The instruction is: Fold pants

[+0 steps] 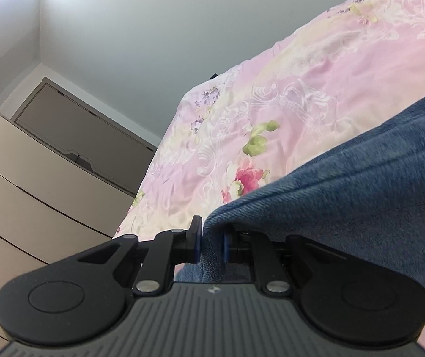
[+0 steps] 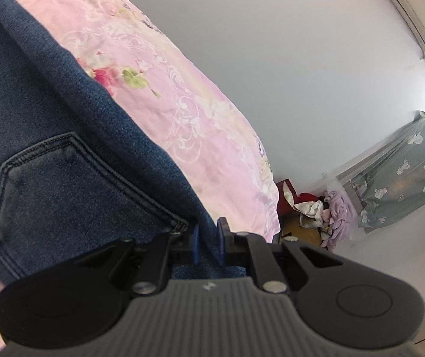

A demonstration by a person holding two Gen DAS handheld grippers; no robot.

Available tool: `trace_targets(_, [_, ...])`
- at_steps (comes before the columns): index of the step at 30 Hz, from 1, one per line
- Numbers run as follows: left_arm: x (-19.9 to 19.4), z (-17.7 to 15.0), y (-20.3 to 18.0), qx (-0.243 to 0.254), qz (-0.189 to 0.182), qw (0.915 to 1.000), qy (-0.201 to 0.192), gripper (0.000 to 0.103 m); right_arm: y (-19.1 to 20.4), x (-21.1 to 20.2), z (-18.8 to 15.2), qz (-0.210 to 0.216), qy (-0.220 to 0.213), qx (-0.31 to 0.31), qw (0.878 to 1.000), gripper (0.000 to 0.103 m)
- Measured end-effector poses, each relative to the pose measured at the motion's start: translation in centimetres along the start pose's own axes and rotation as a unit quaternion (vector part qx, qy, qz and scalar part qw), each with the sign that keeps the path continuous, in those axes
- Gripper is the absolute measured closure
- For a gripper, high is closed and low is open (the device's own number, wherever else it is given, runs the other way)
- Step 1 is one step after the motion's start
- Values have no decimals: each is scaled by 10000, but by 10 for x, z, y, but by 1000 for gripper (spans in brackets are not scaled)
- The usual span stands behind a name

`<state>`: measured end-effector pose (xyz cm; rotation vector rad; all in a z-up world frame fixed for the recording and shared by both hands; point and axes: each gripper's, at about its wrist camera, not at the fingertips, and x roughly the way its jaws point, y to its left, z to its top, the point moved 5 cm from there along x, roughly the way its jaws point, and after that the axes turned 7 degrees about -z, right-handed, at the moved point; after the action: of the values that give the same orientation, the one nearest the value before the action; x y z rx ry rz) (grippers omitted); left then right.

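Observation:
Blue denim pants lie on a pink floral bedsheet. My left gripper is shut on an edge of the pants, the denim pinched between its blue pads. In the right wrist view the pants show a back pocket and stretch up to the left over the sheet. My right gripper is shut on the pants' edge just right of the pocket's corner.
A beige chest of drawers and a grey panel stand left of the bed. Right of the bed are a pile of clothes and a green cactus-print curtain. White walls lie behind.

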<state>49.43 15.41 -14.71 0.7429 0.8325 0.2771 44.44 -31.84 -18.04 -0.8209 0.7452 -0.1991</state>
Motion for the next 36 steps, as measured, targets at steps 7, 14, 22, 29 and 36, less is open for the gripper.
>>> trace_targets(7, [63,33,-33,285,-10,9987,434,88,24,82,18,243,456,50,9987,97])
trace_targets(14, [105,46,-54,128,-99,9978,640,88,41,129,16,413,666,223,9967,97])
trace_targets(22, [127,57,-65,243,-211,9958,861,86,36,151,25,714,961,252,9925,96])
trace_targets(29, [129,43,-72,520,27,9959,744,60,34,157,23,778,1011,432,9909,93])
trace_targets(36, [95,28,-17,-267,-728,9966,270,37,13,131,22,414,865,882,9915,50])
